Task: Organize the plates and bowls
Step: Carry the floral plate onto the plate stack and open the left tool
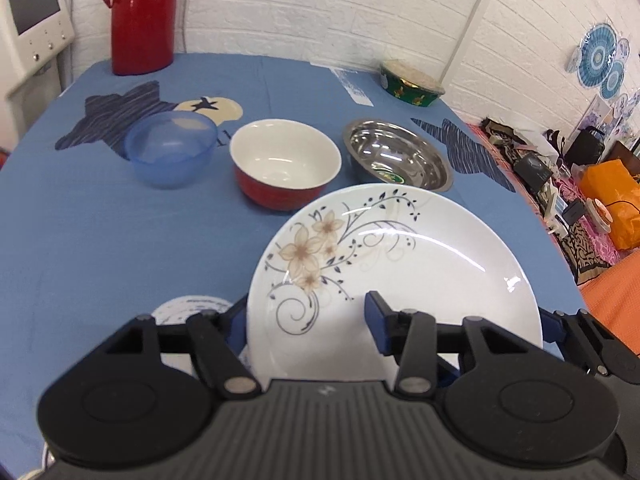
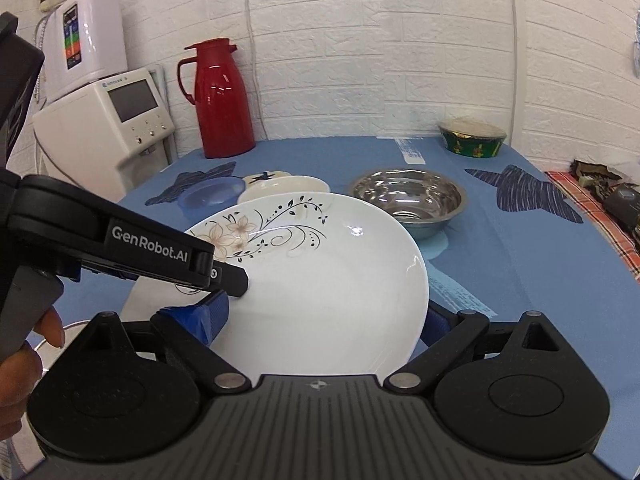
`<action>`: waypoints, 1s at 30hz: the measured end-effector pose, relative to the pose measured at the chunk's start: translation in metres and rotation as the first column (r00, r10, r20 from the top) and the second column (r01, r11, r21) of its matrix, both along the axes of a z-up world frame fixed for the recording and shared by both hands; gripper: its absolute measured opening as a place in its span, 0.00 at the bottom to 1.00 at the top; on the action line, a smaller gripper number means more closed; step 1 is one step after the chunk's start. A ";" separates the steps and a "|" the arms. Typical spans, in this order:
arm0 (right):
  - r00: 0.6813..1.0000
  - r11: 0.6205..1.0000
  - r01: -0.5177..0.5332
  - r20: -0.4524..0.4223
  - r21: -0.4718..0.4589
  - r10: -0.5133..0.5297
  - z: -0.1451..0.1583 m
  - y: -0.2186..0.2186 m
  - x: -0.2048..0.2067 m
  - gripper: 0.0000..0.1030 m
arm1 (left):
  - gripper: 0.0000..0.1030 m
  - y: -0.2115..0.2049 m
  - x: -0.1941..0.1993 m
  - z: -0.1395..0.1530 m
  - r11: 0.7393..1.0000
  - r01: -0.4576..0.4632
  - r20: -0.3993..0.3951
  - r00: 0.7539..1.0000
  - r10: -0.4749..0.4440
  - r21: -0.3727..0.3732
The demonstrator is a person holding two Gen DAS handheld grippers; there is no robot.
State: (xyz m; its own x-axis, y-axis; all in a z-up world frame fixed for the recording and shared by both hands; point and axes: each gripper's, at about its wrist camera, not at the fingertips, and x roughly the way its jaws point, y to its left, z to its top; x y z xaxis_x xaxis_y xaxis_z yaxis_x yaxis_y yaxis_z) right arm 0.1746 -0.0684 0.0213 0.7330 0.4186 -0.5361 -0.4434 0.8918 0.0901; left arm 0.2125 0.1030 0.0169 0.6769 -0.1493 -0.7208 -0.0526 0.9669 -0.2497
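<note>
Left tongs (image 1: 308,322): closing narrowly on the near-left rim of the floral plate (image 1: 400,268), one blue pad (image 1: 374,320) lying on the glazed face and the other tucking under the rim.
Right tongs (image 2: 320,320): sitting wide, a blue pad at each side of the same plate near its rim; whether they are actually touching it is unclear.
Plate position: the plate is tilting up off the blue table (image 1: 80,240), nearest of all the dishes, apparently being carried by the left tongs.
Doing it well: the glaze is likely slick, so the pinch should probably be staying firm and the plate level before lowering; the right tongs could be steadying the opposite edge.
Plate surface: round, shallow, glossy white ceramic with tan flowers and dark scrollwork.
Bowl row: beyond it, a translucent blue plastic bowl (image 1: 170,154), a red ceramic bowl (image 1: 284,162) with white inside, and a shiny steel bowl (image 1: 398,156) are standing side by side, apart from each other.
Far edge: a glossy red thermos (image 1: 142,16) and a green patterned container (image 1: 412,84) are sitting near the white brick wall.
</note>
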 end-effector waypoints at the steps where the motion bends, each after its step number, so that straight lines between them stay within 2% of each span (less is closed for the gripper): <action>1: 1.000 1.000 -0.010 0.005 0.002 0.010 0.001 0.004 -0.005 0.82 | 0.44 0.006 -0.010 0.002 1.000 -0.011 0.005 1.000 0.011 0.000; 7: 0.993 0.992 -0.118 -0.007 0.034 0.118 0.002 0.041 -0.035 0.82 | 0.44 0.048 -0.063 0.006 0.994 -0.104 0.017 0.994 0.104 0.021; 14: 0.973 0.974 -0.224 -0.038 0.044 0.226 -0.006 0.079 -0.066 0.82 | 0.44 0.085 -0.115 -0.002 0.975 -0.216 0.021 0.976 0.215 0.047; 21: 0.964 0.969 -0.244 -0.094 0.045 0.248 -0.021 0.087 -0.084 0.82 | 0.44 0.097 -0.143 -0.026 0.973 -0.230 -0.031 0.972 0.231 0.019; 26: 0.963 0.968 -0.250 -0.095 0.038 0.252 -0.027 0.086 -0.092 0.82 | 0.44 0.089 -0.152 -0.029 0.974 -0.220 0.007 0.976 0.220 0.062; 28: 0.959 0.964 -0.258 -0.108 0.064 0.263 -0.030 0.086 -0.091 0.82 | 0.45 0.087 -0.154 -0.032 0.970 -0.226 0.021 0.974 0.225 0.086; 30: 0.953 0.960 -0.265 -0.127 0.089 0.275 -0.032 0.085 -0.090 0.82 | 0.46 0.091 -0.154 -0.035 0.968 -0.238 0.016 0.971 0.238 0.080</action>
